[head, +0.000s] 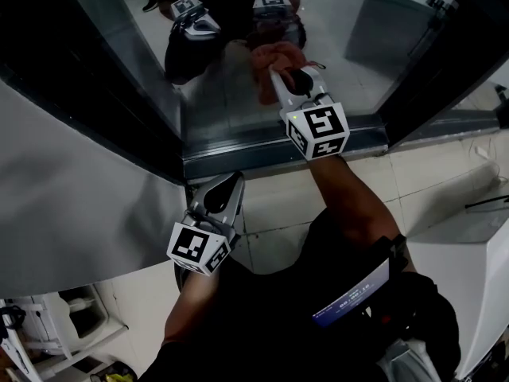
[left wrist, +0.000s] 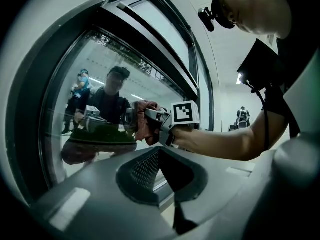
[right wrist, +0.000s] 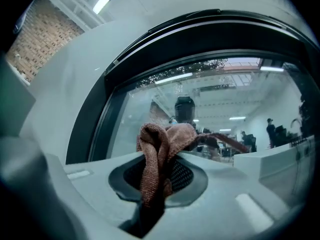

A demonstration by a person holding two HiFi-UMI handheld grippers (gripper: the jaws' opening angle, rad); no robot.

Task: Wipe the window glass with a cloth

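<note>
You are in the wiping step itself: your right claw [head: 276, 76] has the crumpled reddish-brown terry cloth [head: 274, 56] up against the large clear window glass [head: 350, 46]. The cloth sits on the lower part of the pane, a little above the dark metal bottom rail of the window frame [head: 262, 146], and seems to meet its own reflection, so I judge it is touching. The right claw's jaws are closed down on a fold of the cloth, with the rest bunched out past the tips. Your left claw [head: 228, 185] hangs below the bottom rail, apart from the glass, pointing up towards it; its jaws are together with nothing between them. The next move, as I judge it, calls for an even sweep towards the pane's side edges and top, with the soft bunch leading so the hard tips never scrape the glass
</note>
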